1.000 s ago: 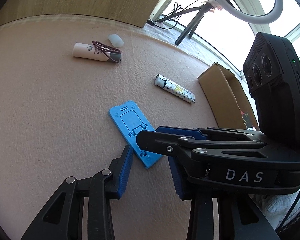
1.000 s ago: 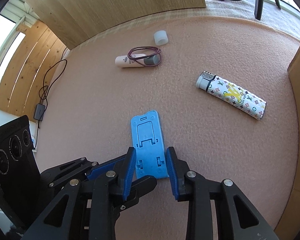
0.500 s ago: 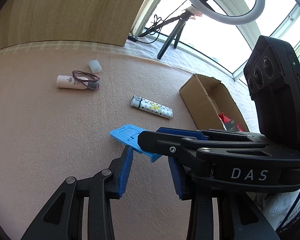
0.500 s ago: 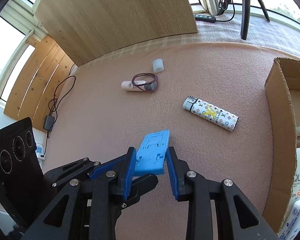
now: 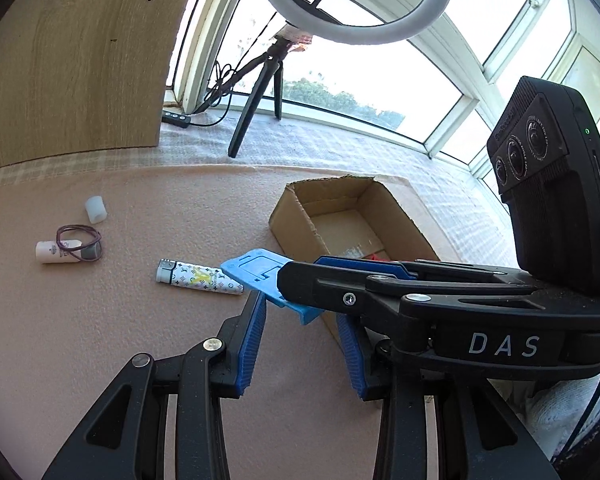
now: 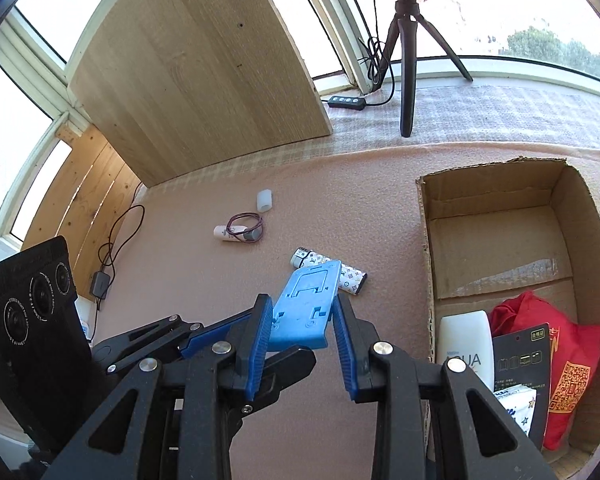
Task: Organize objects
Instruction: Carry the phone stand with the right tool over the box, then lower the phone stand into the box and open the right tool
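Ring light (image 5: 354, 4) on tripod (image 6: 407, 40); wooden panel (image 6: 204, 80) leaning by window.

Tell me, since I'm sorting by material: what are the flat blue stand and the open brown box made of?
Flat blue stand: seemingly moulded plastic, matte, with sharp cut-out slots. Open brown box: corrugated cardboard, dull, with ragged, fluted edges along its rim.

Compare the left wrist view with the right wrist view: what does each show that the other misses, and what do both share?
Left wrist only: the white ring light on its tripod, and the right gripper seen from the side.

Right wrist only: the items in the near end of the brown cardboard box: a white bottle, a red bag and a black card; also the left gripper's camera housing.

Both: the blue plastic phone stand held off the pink mat, the monogram-patterned lighter, the small white tube and the white cap.
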A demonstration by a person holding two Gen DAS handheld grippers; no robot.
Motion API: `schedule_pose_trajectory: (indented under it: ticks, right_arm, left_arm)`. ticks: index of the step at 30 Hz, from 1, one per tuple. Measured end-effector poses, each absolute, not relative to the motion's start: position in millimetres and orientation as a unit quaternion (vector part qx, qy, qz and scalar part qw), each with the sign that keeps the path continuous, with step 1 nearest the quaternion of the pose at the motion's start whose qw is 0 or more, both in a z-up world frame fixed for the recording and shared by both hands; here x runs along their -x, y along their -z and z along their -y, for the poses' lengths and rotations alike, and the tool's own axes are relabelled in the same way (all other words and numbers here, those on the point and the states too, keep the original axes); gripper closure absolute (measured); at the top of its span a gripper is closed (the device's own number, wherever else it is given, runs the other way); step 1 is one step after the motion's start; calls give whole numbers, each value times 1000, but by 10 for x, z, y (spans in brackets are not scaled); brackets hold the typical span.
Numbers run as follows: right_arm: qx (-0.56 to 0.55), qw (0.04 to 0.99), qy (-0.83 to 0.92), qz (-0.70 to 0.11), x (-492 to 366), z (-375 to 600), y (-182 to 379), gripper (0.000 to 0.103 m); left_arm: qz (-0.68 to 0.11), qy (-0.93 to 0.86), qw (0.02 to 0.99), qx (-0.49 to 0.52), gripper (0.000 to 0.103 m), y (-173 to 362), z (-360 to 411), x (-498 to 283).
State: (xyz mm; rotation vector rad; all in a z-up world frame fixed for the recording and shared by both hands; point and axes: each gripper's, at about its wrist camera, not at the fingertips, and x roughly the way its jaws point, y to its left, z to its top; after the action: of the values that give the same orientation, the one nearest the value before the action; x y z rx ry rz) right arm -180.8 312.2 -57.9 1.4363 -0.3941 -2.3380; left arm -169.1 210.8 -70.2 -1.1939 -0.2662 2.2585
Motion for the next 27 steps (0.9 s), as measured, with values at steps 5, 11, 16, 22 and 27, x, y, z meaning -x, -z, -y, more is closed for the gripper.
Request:
schedule_pose_trajectory:
  ticks: [5,11,16,22,27]
  right_arm:
    - [-500,159,839,146,1806,-3484,524,74]
    - [-500,133,841,160,1812,-3852,572,75]
    - [-499,117,844,159,1788,-3991,599,73]
    - [-496,97,847,164,1737,-4047,602,65]
    - [-486,92,851,177,1637,-4010,546,63]
  left_arm:
    - [86,-840,302,442,64,666,-2515,1784]
    - [71,-832,321,447,64,718,-2930,1850]
    - [59,-823,331,457,63,772,-3118,1873]
    - [46,-827,328,454,63,761,-3049,1852]
    - [61,-836,303,454,63,757,-2671,1895]
